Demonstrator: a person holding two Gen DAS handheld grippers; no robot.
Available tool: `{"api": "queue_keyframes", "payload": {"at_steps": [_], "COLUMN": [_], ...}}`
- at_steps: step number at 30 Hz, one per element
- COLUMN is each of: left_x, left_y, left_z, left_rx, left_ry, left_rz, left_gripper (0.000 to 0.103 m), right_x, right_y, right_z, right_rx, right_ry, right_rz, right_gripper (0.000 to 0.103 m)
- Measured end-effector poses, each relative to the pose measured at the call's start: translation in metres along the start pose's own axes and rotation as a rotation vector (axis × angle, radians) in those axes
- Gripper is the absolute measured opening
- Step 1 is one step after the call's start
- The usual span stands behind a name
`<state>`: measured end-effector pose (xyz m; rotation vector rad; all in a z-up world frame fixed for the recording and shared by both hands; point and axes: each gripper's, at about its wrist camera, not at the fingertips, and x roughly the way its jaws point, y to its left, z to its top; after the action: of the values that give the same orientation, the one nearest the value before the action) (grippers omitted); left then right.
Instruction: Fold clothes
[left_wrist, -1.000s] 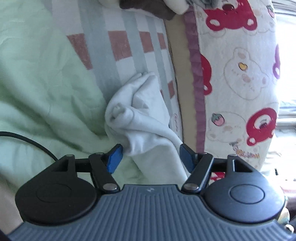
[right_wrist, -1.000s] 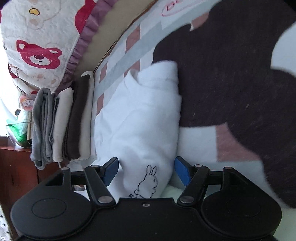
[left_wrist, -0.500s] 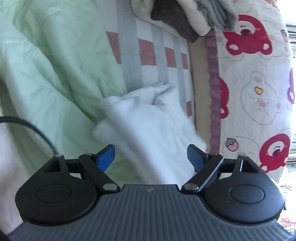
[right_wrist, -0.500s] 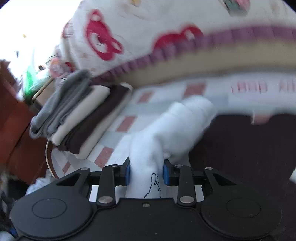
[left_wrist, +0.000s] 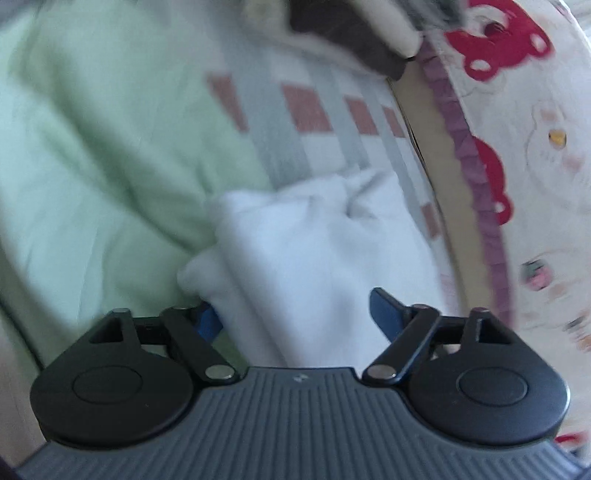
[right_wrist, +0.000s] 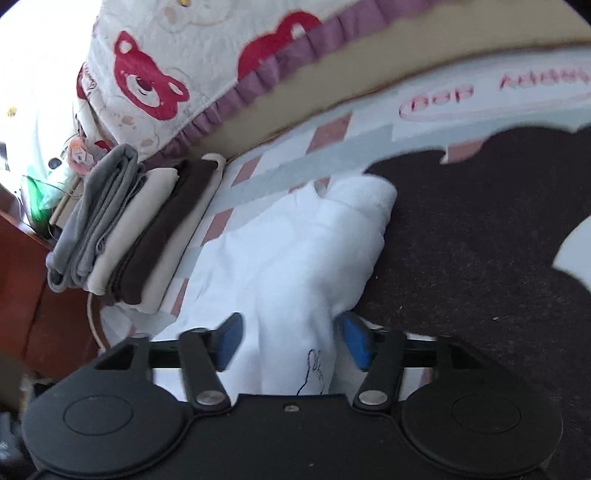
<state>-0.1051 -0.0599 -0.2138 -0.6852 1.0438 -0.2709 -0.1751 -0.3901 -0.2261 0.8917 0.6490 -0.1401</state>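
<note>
Right tool (right_wrist: 291, 341) reopening, garment (right_wrist: 295, 266) between (unpinched)

Only lettering is pink text on the bedsheet (right_wrist: 495, 92), upside down and too blurry to read.

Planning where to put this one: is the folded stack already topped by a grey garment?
Yes. In the right wrist view the folded stack has a grey garment outermost, over cream and dark brown pieces.

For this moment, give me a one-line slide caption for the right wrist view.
Right gripper opening around a white garment on the bed, folded stack to the left.
</note>
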Motion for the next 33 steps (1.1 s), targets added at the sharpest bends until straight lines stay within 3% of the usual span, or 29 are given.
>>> {"api": "queue_keyframes", "payload": {"at_steps": [2, 4, 5, 6, 7, 9, 12, 14, 16, 20, 22, 24, 27, 30, 33], "left_x": [-0.002, -0.011, -0.019, -0.027, -0.029, -0.03, -0.016, -0.011, -0.011, -0.015, -0.015, -0.013, -0.009, -0.012, -0.014], "left_y": [-0.021, -0.042, -0.047, -0.051, -0.054, -0.045, -0.031, -0.027, -0.026, -0.012, -0.01, -0.007, 0.002, 0.001, -0.002], "left_z": [-0.007, -0.017, -0.019, -0.021, -0.021, -0.017, -0.015, -0.016, -0.017, -0.01, -0.009, -0.006, -0.002, -0.004, -0.006], "left_rx": [0.232, 0.45, 0.496, 0.524, 0.534, 0.498, 0.414, 0.392, 0.401, 0.335, 0.316, 0.275, 0.199, 0.229, 0.26], "left_ry": [-0.125, -0.228, -0.269, -0.301, -0.313, -0.307, -0.229, -0.205, -0.203, -0.177, -0.169, -0.152, -0.13, -0.141, -0.153], "left_rz": [0.068, 0.112, 0.104, 0.098, 0.113, 0.126, 0.117, 0.117, 0.112, 0.072, 0.069, 0.064, 0.048, 0.051, 0.066], "left_gripper": [0.022, 0.015, 0.014, 0.014, 0.014, 0.014, 0.014, 0.014, 0.014, 0.016, 0.02, 0.022, 0.025, 0.024, 0.023], "right_x": [0.019, 0.034, 0.04, 0.044, 0.046, 0.039, 0.028, 0.039, 0.036, 0.008, -0.004, -0.005, 0.018, 0.065, 0.112], "right_y": [0.005, 0.005, 0.006, 0.009, 0.013, 0.024, 0.032, 0.023, 0.009, 0.01, 0.03, 0.062, 0.116, 0.151, 0.167], "right_z": [0.005, 0.011, 0.015, 0.019, 0.024, 0.032, 0.034, 0.035, 0.039, 0.048, 0.047, 0.039, 0.016, -0.013, -0.026], "right_rx": [-0.008, -0.025, -0.023, -0.036, -0.076, -0.171, -0.221, -0.241, -0.193, -0.18, -0.276, -0.404, -0.62, -0.788, -0.877], "right_ry": [-0.002, -0.011, -0.021, -0.033, -0.05, -0.12, -0.201, -0.155, -0.169, -0.241, -0.211, -0.119, 0.099, 0.257, 0.31], "right_rz": [-0.014, -0.008, -0.003, 0.001, -0.001, -0.009, -0.031, -0.106, -0.178, -0.285, -0.209, -0.08, 0.03, 0.034, -0.011], "right_gripper": [0.073, 0.078, 0.079, 0.068, 0.025, 0.026, 0.026, 0.028, 0.037, 0.042, 0.043, 0.045, 0.048, 0.055, 0.056]}}
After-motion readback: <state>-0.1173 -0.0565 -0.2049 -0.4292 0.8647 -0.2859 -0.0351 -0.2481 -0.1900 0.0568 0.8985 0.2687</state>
